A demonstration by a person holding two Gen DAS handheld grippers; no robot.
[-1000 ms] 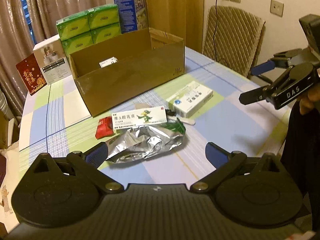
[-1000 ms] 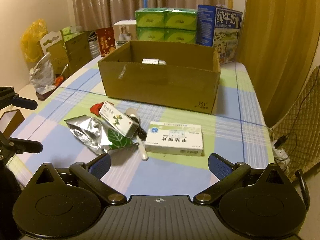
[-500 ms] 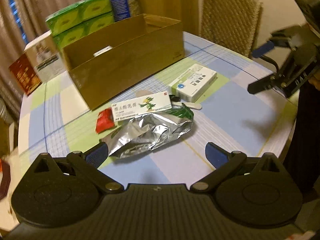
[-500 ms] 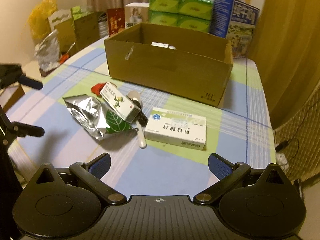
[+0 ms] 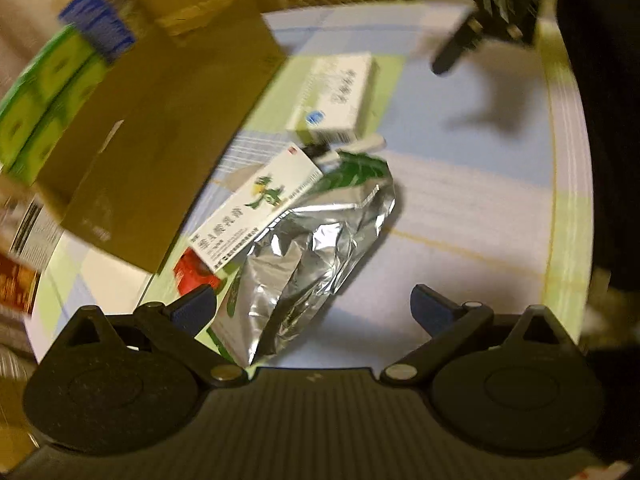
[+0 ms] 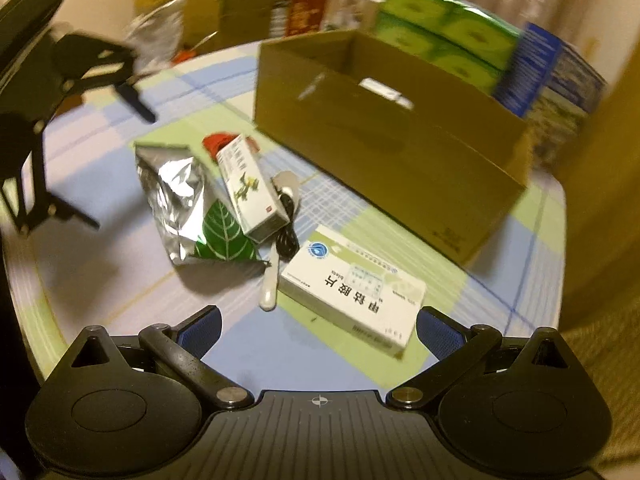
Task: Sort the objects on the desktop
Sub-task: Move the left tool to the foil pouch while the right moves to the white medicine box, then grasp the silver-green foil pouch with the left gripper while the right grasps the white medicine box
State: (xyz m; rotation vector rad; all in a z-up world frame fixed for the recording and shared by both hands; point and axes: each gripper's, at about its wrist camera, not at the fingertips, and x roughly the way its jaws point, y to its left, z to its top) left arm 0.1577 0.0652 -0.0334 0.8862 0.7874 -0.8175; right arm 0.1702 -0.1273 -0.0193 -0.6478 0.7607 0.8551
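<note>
In the left wrist view, the left gripper (image 5: pixel 314 306) has its fingers spread wide and holds nothing. The silver foil bag (image 5: pixel 310 246) lies on the tabletop (image 5: pixel 472 216) directly before it, with its near end between the two fingers, closer to the left one. Its long axis runs away from the camera and leans to the right. A long white box with a green dragon (image 5: pixel 256 206) rests on the far left edge of the bag, and a red packet (image 5: pixel 192 276) shows under that box. The white medicine box (image 5: pixel 340 98) lies further off, well apart from these fingers. The picture is blurred.

In the right wrist view, the right gripper (image 6: pixel 318 328) is also wide open and empty. The white medicine box (image 6: pixel 352 290) lies just ahead, its near right corner close to the right finger, its long axis slanting from far left to near right. A white spoon (image 6: pixel 270 284) lies just beside its left end. The cardboard box (image 6: pixel 384 136) stands behind. I judge each gripper is nearer to its own object.
</note>
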